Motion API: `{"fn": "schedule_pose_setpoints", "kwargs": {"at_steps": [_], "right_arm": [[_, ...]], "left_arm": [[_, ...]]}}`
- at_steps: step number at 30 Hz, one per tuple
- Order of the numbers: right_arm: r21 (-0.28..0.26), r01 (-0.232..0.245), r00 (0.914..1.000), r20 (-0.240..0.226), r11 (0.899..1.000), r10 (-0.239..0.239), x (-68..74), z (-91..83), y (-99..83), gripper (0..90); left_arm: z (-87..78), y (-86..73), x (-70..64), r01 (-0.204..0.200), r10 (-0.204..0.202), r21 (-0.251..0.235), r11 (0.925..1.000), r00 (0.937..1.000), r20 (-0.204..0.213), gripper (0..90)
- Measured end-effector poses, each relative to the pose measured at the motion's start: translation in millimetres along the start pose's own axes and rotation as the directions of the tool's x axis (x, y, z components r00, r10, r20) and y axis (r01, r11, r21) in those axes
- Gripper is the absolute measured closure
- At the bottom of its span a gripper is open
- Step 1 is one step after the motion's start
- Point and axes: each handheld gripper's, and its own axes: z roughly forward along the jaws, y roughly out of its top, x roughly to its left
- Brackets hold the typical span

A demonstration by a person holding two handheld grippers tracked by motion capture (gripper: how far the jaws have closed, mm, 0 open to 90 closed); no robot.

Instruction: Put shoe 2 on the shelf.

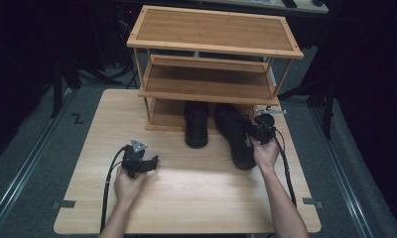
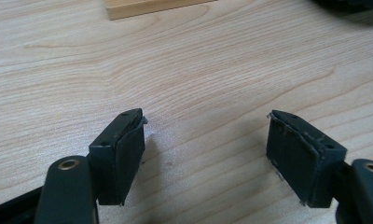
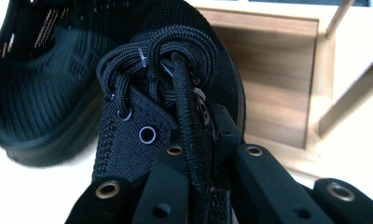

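Observation:
Two black shoes lie on the table in front of a wooden rack [image 1: 214, 54]. The left shoe [image 1: 196, 124] has its toe under the bottom shelf. The right shoe [image 1: 236, 135] lies angled toward me. My right gripper [image 1: 258, 130] is shut on the right shoe's laces and side edge [image 3: 189, 116]. In the right gripper view the black jaws clamp the lace bundle by the eyelets. My left gripper [image 1: 143, 161] rests low over bare table at the front left, jaws open [image 2: 205, 154], nothing between them.
The rack has three bamboo shelves and stands at the table's far edge. The light wooden table [image 1: 196, 198] has bare room across its front and left. Dark floor and rails surround the table.

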Motion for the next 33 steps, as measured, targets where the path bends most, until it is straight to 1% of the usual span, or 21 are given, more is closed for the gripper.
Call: {"fn": "schedule_pose_setpoints", "kwargs": {"at_steps": [6, 8, 15, 18, 22, 24, 25, 27, 30, 33], "right_arm": [[-0.016, -0.025, 0.9989, 0.038, 1.000, 0.026, 14.5, 16.5, 15.1, 87.2], [-0.030, -0.039, 0.9979, 0.052, 0.999, 0.040, 19.6, 23.6, 21.8, 87.2], [-0.057, -0.074, 0.9922, 0.096, 0.996, 0.079, 29.8, 41.1, 33.0, 87.1], [-0.071, -0.107, 0.9870, 0.113, 0.992, 0.114, 32.4, 48.8, 33.7, 87.1], [-0.092, -0.121, 0.9810, 0.141, 0.988, 0.133, 33.3, 58.7, 31.8, 87.0], [-0.111, -0.123, 0.9781, 0.154, 0.986, 0.139, 33.2, 61.8, 31.2, 87.0], [-0.128, -0.125, 0.9776, 0.153, 0.984, 0.144, 33.5, 62.8, 30.9, 86.9], [-0.143, -0.136, 0.9750, 0.157, 0.980, 0.158, 34.5, 64.0, 30.2, 86.7], [-0.146, -0.124, 0.9754, 0.163, 0.981, 0.148, 36.7, 68.1, 27.9, 85.5], [-0.158, -0.121, 0.9760, 0.161, 0.980, 0.147, 36.5, 70.2, 27.0, 82.9]], "left_arm": [[0.1, 0.1, 0.1, 0.000, 0.000, 0.000, 1.0000, 1.0000, 0.000, 28.3], [0.1, 0.1, 0.1, 0.000, 0.000, 0.000, 1.0000, 1.0000, 0.000, 28.3], [0.1, 0.1, -0.1, -0.002, 0.002, 0.000, 1.0000, 1.0000, 0.002, 28.3], [0.1, 0.0, -0.1, -0.001, 0.001, -0.001, 1.0000, 1.0000, 0.002, 28.3], [-0.1, -0.3, -0.6, -0.003, 0.003, -0.003, 1.0000, 1.0000, 0.002, 28.7], [-0.4, -0.5, -0.6, -0.005, 0.005, -0.003, 1.0000, 1.0000, 0.003, 29.3], [-0.4, -0.5, -0.7, -0.005, 0.005, -0.003, 1.0000, 1.0000, 0.003, 29.3], [-0.4, -0.5, -0.7, -0.005, 0.005, -0.003, 1.0000, 1.0000, 0.003, 29.4], [-0.4, -0.4, -0.6, -0.006, 0.006, -0.003, 1.0000, 1.0000, 0.003, 29.4], [-0.3, -0.2, -0.4, -0.004, 0.004, -0.004, 1.0000, 1.0000, 0.008, 30.0]]}}
